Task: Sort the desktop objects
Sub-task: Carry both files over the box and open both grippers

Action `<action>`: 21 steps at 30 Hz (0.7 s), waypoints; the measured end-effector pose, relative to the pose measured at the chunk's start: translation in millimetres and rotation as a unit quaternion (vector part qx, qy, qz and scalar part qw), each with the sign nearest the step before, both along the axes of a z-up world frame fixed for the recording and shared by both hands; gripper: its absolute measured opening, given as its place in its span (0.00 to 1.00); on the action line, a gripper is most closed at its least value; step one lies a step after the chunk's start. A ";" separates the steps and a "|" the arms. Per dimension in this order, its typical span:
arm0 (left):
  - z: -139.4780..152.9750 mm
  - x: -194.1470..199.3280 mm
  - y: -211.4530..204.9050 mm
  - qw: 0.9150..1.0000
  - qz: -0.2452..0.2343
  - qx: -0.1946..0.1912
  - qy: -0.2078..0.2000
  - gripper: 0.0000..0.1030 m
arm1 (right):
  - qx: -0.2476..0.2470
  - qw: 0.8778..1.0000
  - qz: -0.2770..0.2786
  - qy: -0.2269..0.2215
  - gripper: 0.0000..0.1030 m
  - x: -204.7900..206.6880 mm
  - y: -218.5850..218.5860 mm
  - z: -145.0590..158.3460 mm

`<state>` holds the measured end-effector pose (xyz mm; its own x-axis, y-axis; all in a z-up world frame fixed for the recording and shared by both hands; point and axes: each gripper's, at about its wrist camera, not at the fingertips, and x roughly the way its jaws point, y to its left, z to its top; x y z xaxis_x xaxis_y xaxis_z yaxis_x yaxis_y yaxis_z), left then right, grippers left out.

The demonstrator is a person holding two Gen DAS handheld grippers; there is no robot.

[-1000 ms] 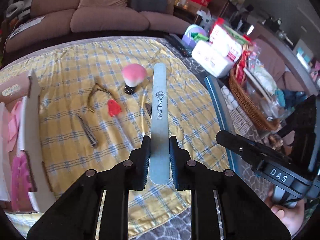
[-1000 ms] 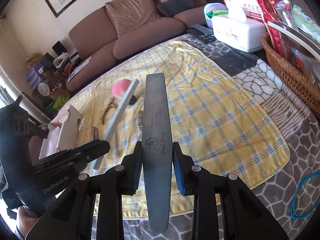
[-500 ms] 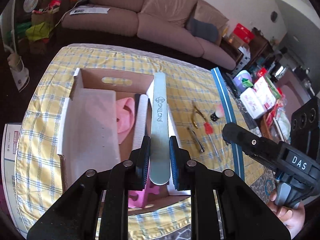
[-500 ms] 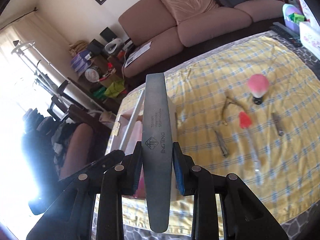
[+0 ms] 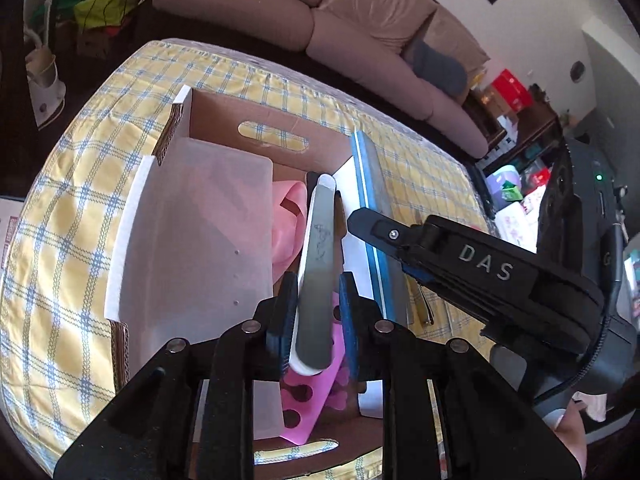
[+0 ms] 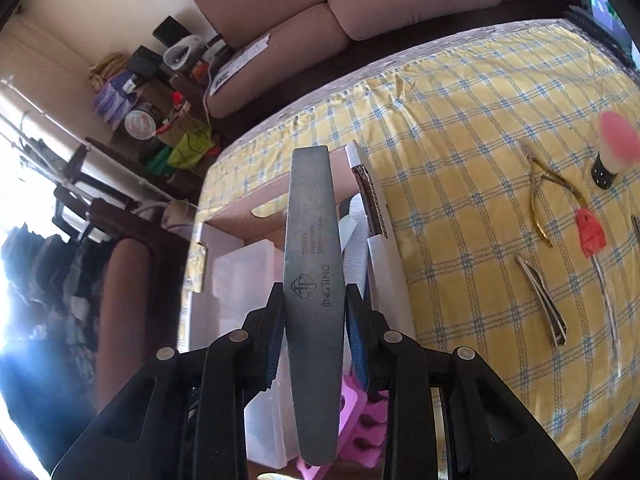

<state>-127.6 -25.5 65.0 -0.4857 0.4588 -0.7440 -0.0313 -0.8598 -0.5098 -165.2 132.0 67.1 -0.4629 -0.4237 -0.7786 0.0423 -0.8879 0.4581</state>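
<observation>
My left gripper [image 5: 314, 312] stands over the open cardboard box [image 5: 264, 136]. Its jaws have parted a little around a grey and white nail file [image 5: 316, 264], which tilts down into the box and looks loose between the pads. My right gripper [image 6: 314, 320] is shut on a dark grey nail file [image 6: 312, 280] with a blue edge, also seen from the left wrist [image 5: 372, 200], and holds it above the box's right wall [image 6: 376, 208]. Inside the box lie a pink toe separator [image 5: 304, 400], a pink cloth [image 5: 288, 216] and a translucent plastic case [image 5: 200, 240].
On the yellow checked cloth [image 6: 480, 120] right of the box lie gold nippers [image 6: 540, 200], a red-tipped tool [image 6: 590, 232], a metal clipper [image 6: 540, 300] and a pink brush [image 6: 614, 144]. A sofa [image 5: 360, 20] stands behind the table.
Both grippers have swung left from the tools to the box and come lower over it. The left jaws have opened slightly and the file in them now tilts down into the box.
</observation>
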 end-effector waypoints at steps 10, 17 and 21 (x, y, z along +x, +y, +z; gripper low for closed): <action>15.5 19.7 -8.5 1.000 0.001 -0.017 0.020 0.62 | 0.015 1.000 0.002 0.023 0.44 18.5 7.3 16.4; 34.6 38.0 -15.1 0.998 -0.009 -0.051 0.031 0.88 | 0.034 0.999 0.018 0.035 0.65 43.6 6.5 33.4; 45.2 52.8 -14.7 0.996 -0.016 -0.074 0.039 0.98 | 0.056 0.997 0.029 0.043 0.82 63.0 7.5 41.2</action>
